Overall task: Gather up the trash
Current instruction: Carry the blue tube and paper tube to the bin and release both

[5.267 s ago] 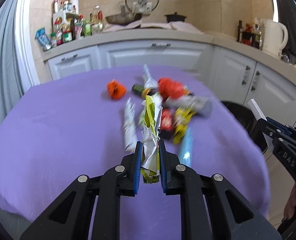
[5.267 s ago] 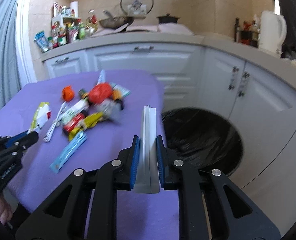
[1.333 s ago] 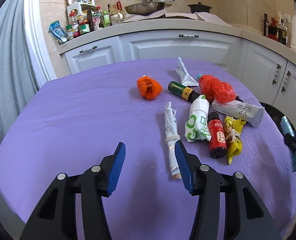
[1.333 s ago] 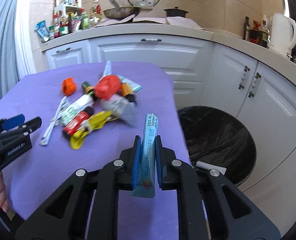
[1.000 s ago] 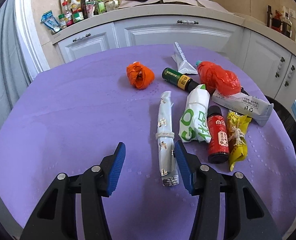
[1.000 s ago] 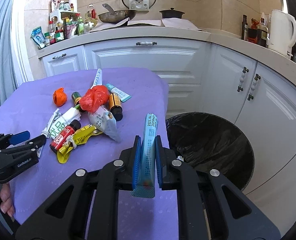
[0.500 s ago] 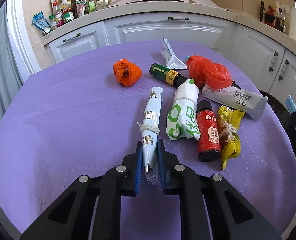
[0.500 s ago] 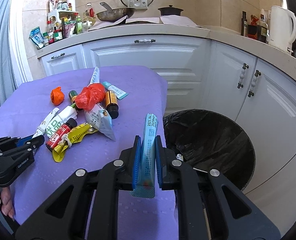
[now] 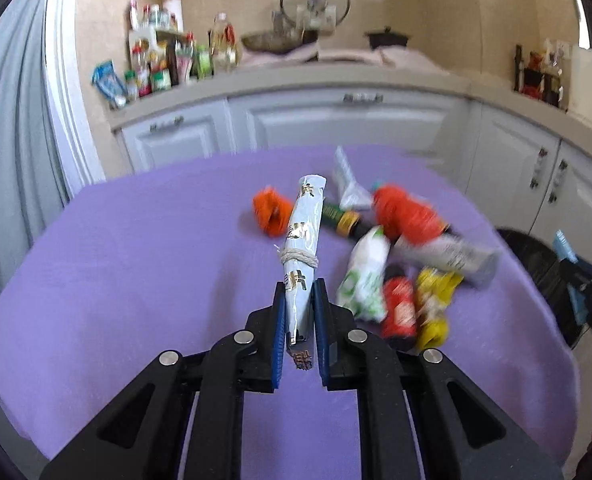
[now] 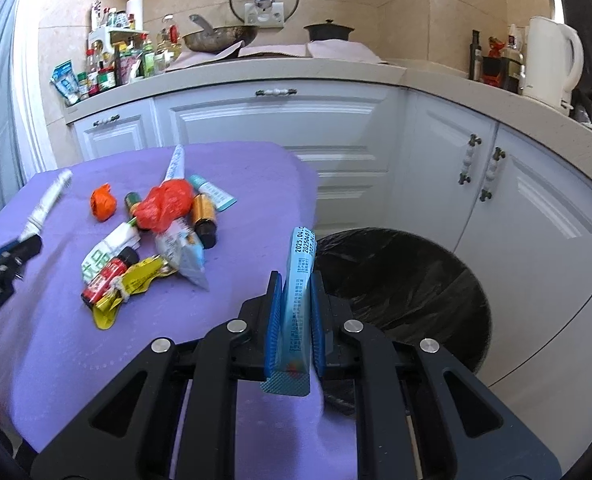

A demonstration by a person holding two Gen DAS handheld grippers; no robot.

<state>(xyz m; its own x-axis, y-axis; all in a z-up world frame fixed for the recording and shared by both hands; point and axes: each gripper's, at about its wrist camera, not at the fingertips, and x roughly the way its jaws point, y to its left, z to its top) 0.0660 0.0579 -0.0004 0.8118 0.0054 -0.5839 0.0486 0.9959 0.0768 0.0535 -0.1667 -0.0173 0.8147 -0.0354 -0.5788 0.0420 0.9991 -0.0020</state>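
The left gripper [image 9: 299, 316] has its jaws clamped on the tail of a string-tied rolled wrapper [image 9: 302, 236], held above the purple tabletop [image 9: 144, 264]. The right gripper [image 10: 295, 312] pinches a blue sachet [image 10: 298, 292] beside the black-lined bin [image 10: 408, 280]. Held by one end, the long wrapper could pivot, slip out, or miss the bin.

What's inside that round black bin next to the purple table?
The round bin lined with a black plastic bag shows only crumpled black liner in the right wrist view. Its near bottom is hidden behind the right gripper and the blue packet it holds, so contents there cannot be seen.
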